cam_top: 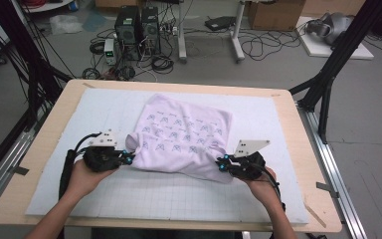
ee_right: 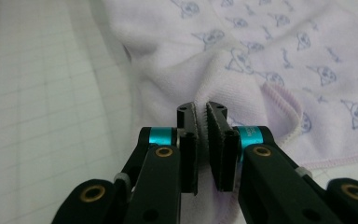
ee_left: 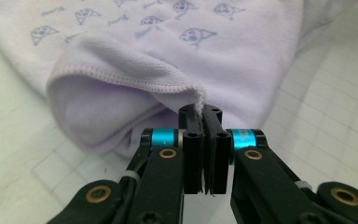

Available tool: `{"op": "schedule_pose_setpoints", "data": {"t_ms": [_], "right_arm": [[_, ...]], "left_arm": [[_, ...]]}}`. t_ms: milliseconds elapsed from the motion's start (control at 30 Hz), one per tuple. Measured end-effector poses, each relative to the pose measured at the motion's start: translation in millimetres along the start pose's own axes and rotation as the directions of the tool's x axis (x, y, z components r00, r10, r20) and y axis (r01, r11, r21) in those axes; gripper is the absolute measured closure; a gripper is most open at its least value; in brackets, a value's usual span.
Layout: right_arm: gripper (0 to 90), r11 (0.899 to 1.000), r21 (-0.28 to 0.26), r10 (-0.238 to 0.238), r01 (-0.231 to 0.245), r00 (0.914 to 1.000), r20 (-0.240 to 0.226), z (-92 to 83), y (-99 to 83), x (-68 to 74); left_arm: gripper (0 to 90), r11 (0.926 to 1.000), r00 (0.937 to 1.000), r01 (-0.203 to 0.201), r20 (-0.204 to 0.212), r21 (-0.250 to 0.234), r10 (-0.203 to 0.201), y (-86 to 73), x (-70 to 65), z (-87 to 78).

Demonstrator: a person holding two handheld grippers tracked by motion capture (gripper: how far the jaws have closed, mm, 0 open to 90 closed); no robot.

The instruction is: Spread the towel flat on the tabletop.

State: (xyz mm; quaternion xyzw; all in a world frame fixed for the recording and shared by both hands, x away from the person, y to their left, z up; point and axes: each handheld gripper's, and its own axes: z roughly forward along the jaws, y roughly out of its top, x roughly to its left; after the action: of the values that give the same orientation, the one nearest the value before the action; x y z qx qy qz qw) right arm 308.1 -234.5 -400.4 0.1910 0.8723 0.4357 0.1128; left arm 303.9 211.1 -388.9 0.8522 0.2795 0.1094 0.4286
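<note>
Two grippers clamped on towel (cam_top: 181, 137), left gripper (ee_left: 204, 116) pinching hem, right gripper (ee_right: 202, 112) pinching fold

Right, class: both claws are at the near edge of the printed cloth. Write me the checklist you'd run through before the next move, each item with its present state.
1. Left claw shut on the cloth edge: ok, hem pinched between its jaws.
2. Right claw shut on the cloth: ok, fabric clamped between its jaws.
3. Both grips at matching corners: cannot tell, the fabric is bunched at each claw.
4. Cloth lying flat: not ok, near edge is folded and rumpled.
5. Space on the grid mat toward the person: ok, bare mat there.
6. Cloth free of snags underneath: cannot tell.
</note>
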Motion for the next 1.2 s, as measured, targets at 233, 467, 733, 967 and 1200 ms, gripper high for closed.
{"op": "schedule_pose_setpoints", "data": {"t_ms": [233,467,733,967,1200], "right_arm": [[84.0,0.999,-0.027,-0.045,0.044,0.9979,-0.047,-22.9,9.9,27.7],[70.2,0.994,-0.064,-0.101,0.093,0.9858,-0.135,-46.0,17.6,60.1],[54.4,0.999,0.038,-0.027,0.03,0.9968,-0.075,1.3,-1.2,30.7],[69.8,0.994,0.111,0.001,0.011,0.9944,-0.105,33.2,-19.7,24.6],[81.0,0.994,0.097,-0.031,0.04,0.9949,-0.096,20.4,-16.4,33.9]], "left_arm": [[87.2,0.9986,0.9996,-0.027,-0.012,-0.045,0.027,-16.0,-27.9,-53.9],[65.9,0.9978,0.9991,-0.04,0.009,-0.053,0.041,-28.5,-40.0,-66.9],[53.2,0.9984,0.9948,-0.05,0.091,0.027,0.047,-29.9,-19.9,-6.5],[77.3,0.9865,0.9874,-0.11,0.127,0.121,0.095,-43.3,-15.0,25.0],[86.8,0.9803,0.9811,-0.15,0.142,0.129,0.131,-46.2,-29.3,1.6]]}}
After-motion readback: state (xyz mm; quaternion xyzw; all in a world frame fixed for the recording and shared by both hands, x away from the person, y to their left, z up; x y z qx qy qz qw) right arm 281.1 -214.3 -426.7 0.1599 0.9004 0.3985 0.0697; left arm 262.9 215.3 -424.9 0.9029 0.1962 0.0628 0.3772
